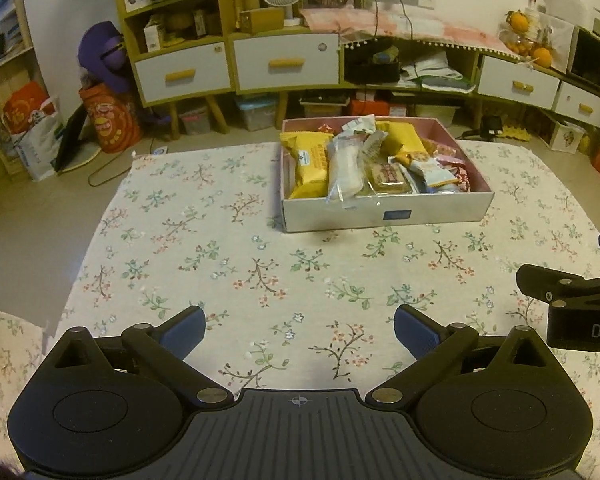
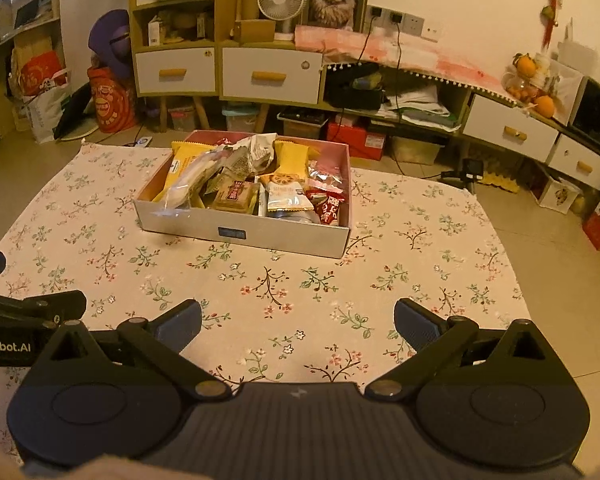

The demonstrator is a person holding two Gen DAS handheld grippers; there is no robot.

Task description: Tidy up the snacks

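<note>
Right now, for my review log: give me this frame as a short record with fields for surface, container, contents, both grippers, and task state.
surface: floral tablecloth
container: open white box on the cloth, pink inside
contents: mixed packets piled in, including a yellow packet and a clear wrapper overhanging the front wall
left gripper: open, empty, short of the box
right gripper: open, empty, short of the box
task state: no snack on the cloth outside the box
</note>
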